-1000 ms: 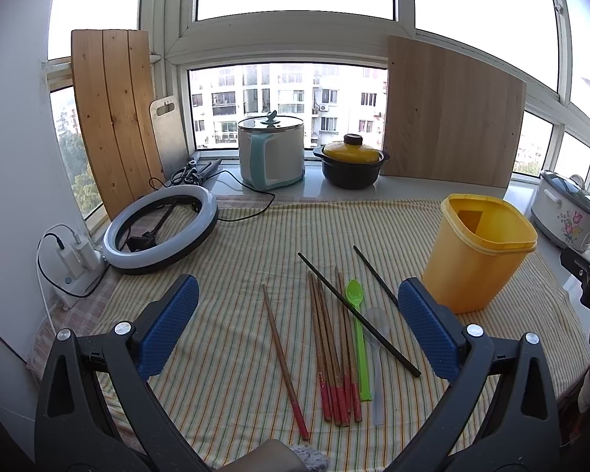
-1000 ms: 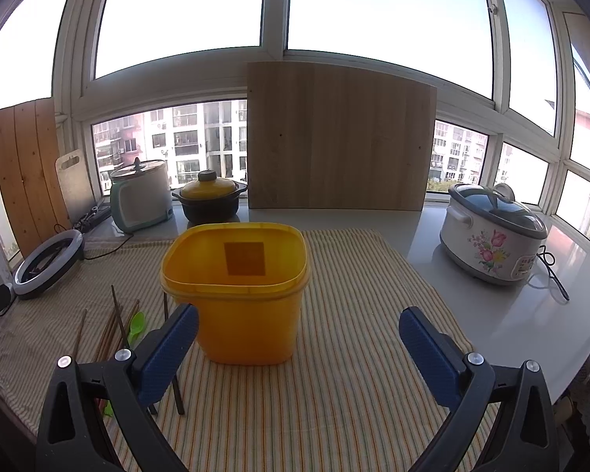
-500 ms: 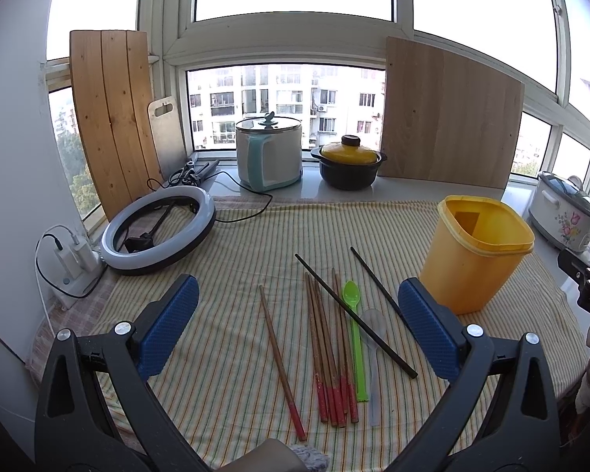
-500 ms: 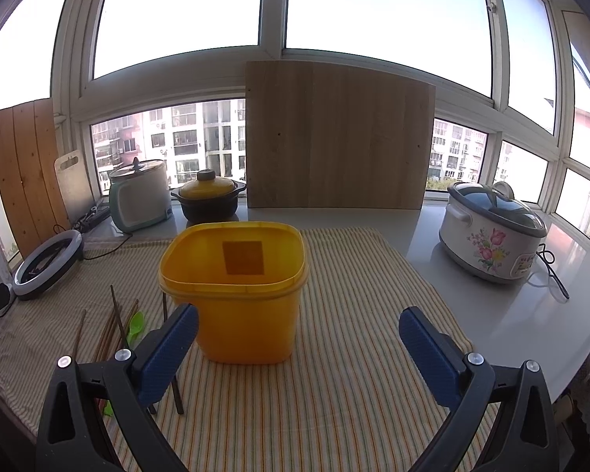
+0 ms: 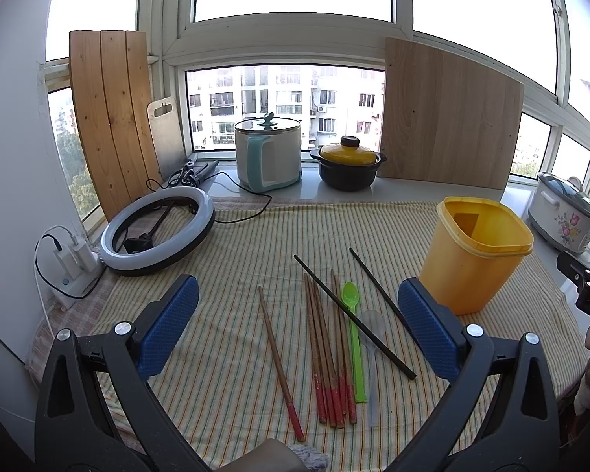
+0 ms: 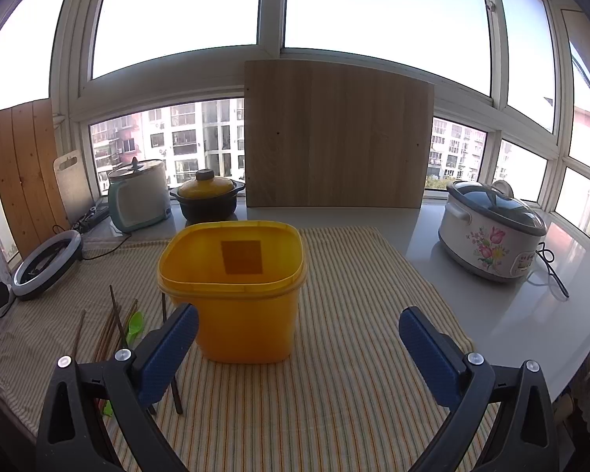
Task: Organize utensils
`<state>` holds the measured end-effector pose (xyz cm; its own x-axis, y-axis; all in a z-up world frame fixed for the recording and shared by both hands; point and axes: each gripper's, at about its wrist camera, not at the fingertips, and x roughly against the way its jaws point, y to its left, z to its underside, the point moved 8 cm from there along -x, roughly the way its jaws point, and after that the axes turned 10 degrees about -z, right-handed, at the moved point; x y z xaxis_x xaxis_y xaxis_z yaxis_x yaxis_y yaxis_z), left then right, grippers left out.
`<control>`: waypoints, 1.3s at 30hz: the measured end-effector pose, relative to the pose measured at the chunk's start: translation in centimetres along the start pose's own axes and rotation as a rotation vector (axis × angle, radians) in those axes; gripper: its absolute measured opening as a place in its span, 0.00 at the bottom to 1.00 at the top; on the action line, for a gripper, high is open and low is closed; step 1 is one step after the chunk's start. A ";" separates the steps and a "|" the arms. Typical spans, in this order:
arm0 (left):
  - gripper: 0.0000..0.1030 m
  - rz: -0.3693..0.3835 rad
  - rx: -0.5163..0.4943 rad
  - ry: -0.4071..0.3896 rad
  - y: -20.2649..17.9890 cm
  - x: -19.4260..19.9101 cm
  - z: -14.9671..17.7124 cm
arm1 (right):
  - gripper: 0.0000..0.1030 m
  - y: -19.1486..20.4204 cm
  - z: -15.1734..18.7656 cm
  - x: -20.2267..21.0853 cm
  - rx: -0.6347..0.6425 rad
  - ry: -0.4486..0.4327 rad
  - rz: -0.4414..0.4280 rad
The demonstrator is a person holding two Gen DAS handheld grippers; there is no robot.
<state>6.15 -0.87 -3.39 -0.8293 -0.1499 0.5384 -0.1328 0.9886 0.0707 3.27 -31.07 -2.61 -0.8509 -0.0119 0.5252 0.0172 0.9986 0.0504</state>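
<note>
Several red-tipped wooden chopsticks lie side by side on the striped cloth, with one more apart to their left. Two black chopsticks cross a green spoon and a clear spoon. An empty yellow bin stands to the right; in the right wrist view the bin is straight ahead. My left gripper hovers open above the utensils. My right gripper is open in front of the bin, holding nothing. The chopsticks and green spoon show left of the bin.
A ring light and charger sit at the left. A rice cooker, a black pot with yellow lid and wooden boards line the window sill. A flowered cooker stands right on the counter.
The left wrist view has shifted slightly, so the utensils and bin sit a little higher and further left. The right gripper has barely moved.
</note>
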 end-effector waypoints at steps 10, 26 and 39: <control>1.00 0.003 0.001 0.001 0.0 0.1 0.0 | 1.00 0.0 0.1 0.0 -0.002 0.002 0.002; 1.00 0.011 0.003 0.006 -0.1 0.0 0.1 | 1.00 0.3 0.2 -0.3 -0.003 0.018 -0.014; 1.00 -0.002 0.005 0.022 0.9 -0.8 0.7 | 1.00 1.8 0.9 -1.1 0.022 0.048 -0.062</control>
<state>6.29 0.14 -4.38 -0.8167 -0.1519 0.5567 -0.1377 0.9882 0.0676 3.83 -29.18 -3.84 -0.8239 -0.0753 0.5618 -0.0464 0.9968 0.0655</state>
